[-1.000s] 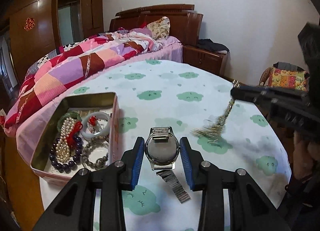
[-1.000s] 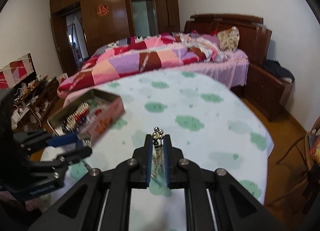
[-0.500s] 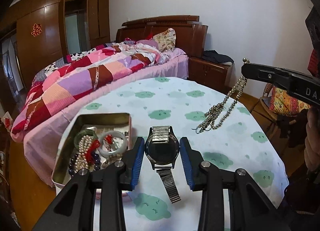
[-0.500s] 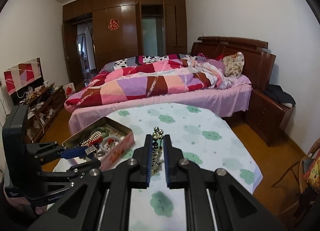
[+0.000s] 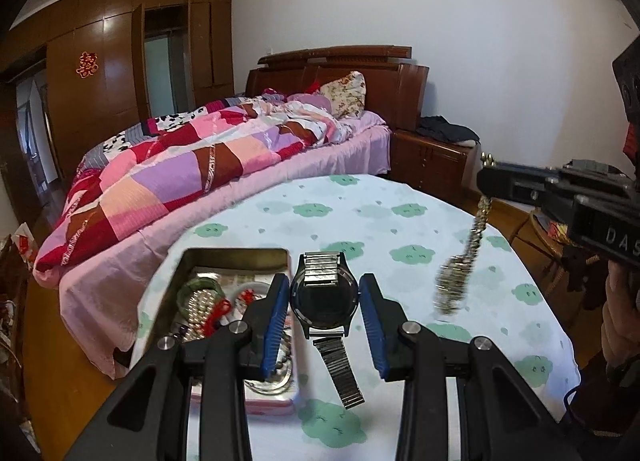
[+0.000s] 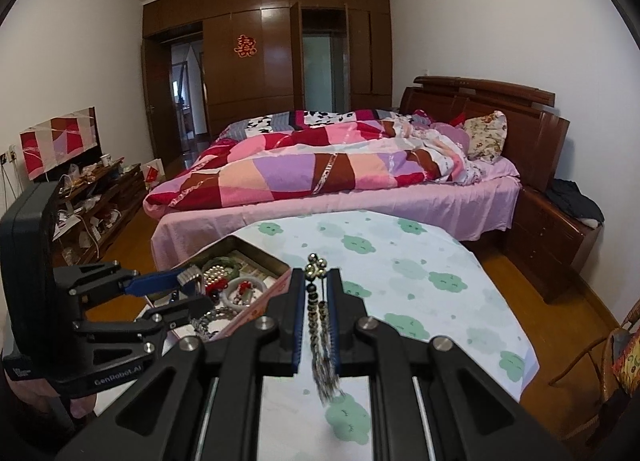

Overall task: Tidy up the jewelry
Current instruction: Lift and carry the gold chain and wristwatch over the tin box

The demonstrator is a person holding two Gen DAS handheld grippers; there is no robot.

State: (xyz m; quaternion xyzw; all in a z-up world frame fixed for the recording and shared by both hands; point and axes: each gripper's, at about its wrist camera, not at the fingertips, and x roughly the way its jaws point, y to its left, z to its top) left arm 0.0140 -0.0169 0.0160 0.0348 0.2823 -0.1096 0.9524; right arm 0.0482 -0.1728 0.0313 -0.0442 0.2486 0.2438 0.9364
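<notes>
Silver round-faced metal wristwatch point(image 5: 324, 297) is hanging mid-frame, pinched by the left gripper point(image 5: 324, 311); the right gripper point(image 6: 316, 309) is clamping a beaded chain point(image 6: 320, 337). Swinging could be spilling either outside the jewelry tin point(image 5: 236, 255) at lower left.

White tablecloth point(image 5: 360, 221) with green cloud prints; silver wristwatch point(image 5: 325, 293) with dark case back; pink-sided tin point(image 6: 256, 311), at its 9 o'clock blue gripper pads point(image 6: 150, 284); patchwork quilt point(image 6: 320, 169) of pink, red, lilac, brown
</notes>
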